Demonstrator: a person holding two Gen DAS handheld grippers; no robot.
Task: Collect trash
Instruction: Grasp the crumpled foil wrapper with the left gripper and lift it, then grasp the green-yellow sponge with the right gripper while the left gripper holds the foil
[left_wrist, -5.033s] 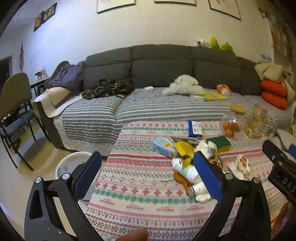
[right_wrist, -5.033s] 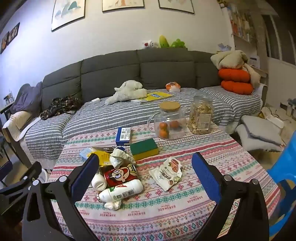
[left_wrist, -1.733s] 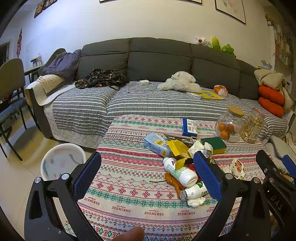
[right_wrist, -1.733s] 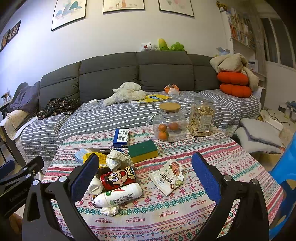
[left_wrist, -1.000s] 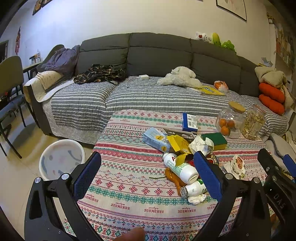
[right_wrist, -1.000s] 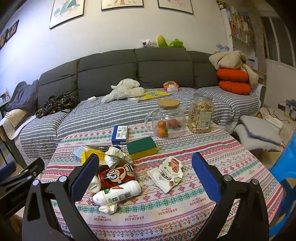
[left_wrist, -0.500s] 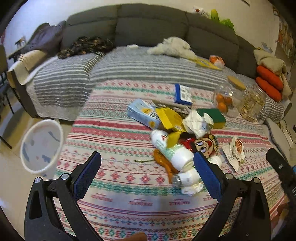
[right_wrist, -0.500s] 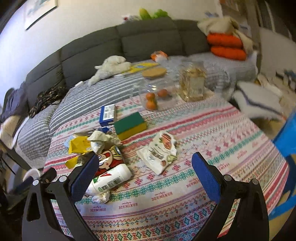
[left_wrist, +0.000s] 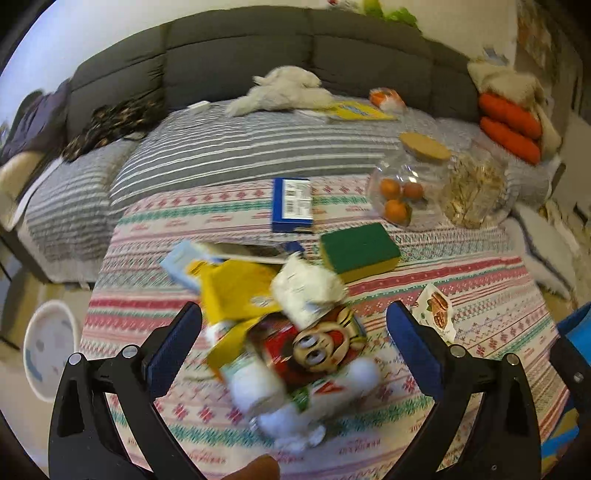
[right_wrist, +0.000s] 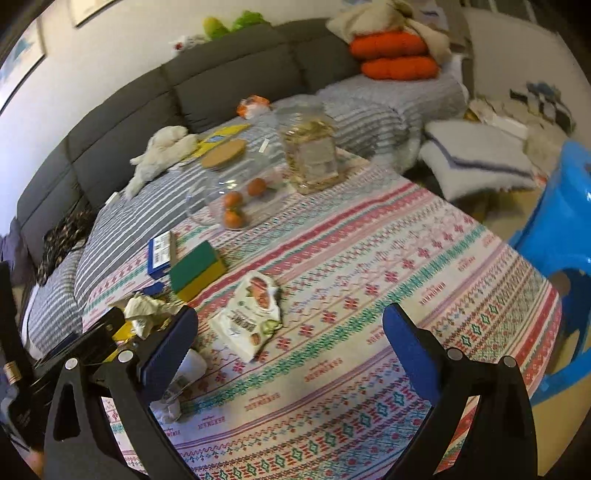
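While the grey sectional sofa (left_wrist: 258, 55) fills the far side with its striped cover, the table (right_wrist: 406, 295) in front of it wears a woven cloth patterned in red, green and white bands, and its right half lies bare out to a rounded edge beside a glossy blue plastic stool (right_wrist: 561, 229). On the floor past the table's left edge sits a round white bin (left_wrist: 50, 349). Near the sofa side stand two clear jars, a rounded one with a cork lid holding oranges (left_wrist: 404, 192) and a squarer one filled with pale snacks (right_wrist: 314, 155). A flat blue box (left_wrist: 291, 204) and a green-and-yellow sponge block (left_wrist: 360, 251) lie close together toward the middle. The trash heap is bunched at the table's left front: a yellow wrapper (left_wrist: 236, 291), a crumpled white tissue (left_wrist: 308, 291), a red cartoon-printed packet (left_wrist: 314, 350) and a white plastic bottle (left_wrist: 258, 384), blurred, all touching or overlapping. A flat white snack packet (right_wrist: 251, 314) lies apart from the heap, on open cloth. The left gripper (left_wrist: 293, 350) hangs over the heap with its blue-padded jaws spread wide on either side of it, holding nothing. The right gripper (right_wrist: 290, 354) is likewise spread wide and empty, the snack packet just inside its left finger.
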